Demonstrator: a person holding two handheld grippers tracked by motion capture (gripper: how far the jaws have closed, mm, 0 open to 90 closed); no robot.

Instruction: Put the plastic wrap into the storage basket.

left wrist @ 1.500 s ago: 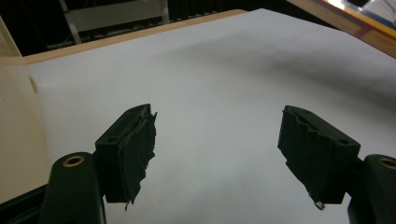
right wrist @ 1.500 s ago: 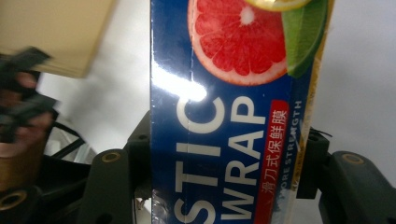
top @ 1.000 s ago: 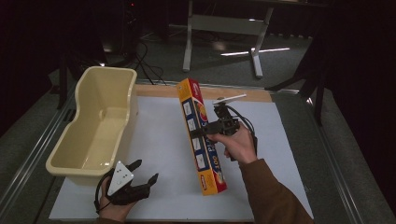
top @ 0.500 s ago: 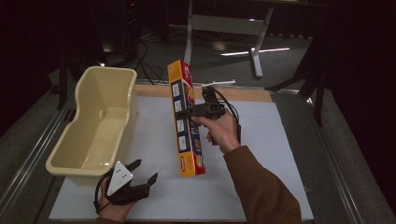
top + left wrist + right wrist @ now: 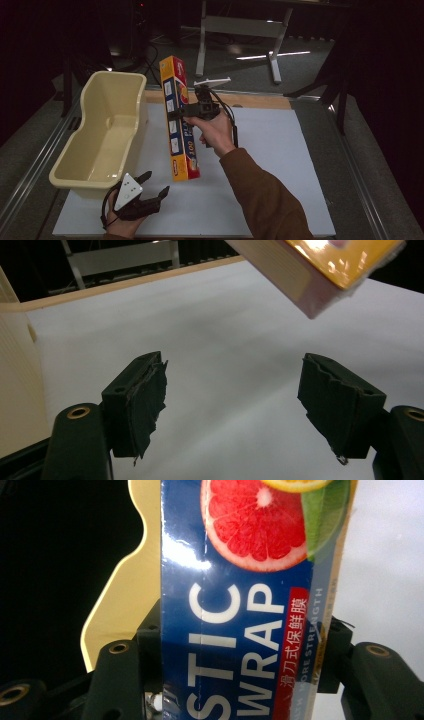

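The white worktop point(image 5: 280, 165) lies bare to the right. On the left stands the cream tub point(image 5: 107, 132); the lifted plastic wrap box point(image 5: 179, 120) slants beside it, narrowing the passage between them.

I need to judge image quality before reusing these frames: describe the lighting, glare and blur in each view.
High view: dim room, black surroundings, the white table sheet brightest, a floor streak glaring behind. Left gripper view: the plastic wrap box corner is soft and blurred with a glare spot, the left gripper pads sharp. Right gripper view: sheen streaks on the box's blue face, lettering readable, the cream tub beside black background.
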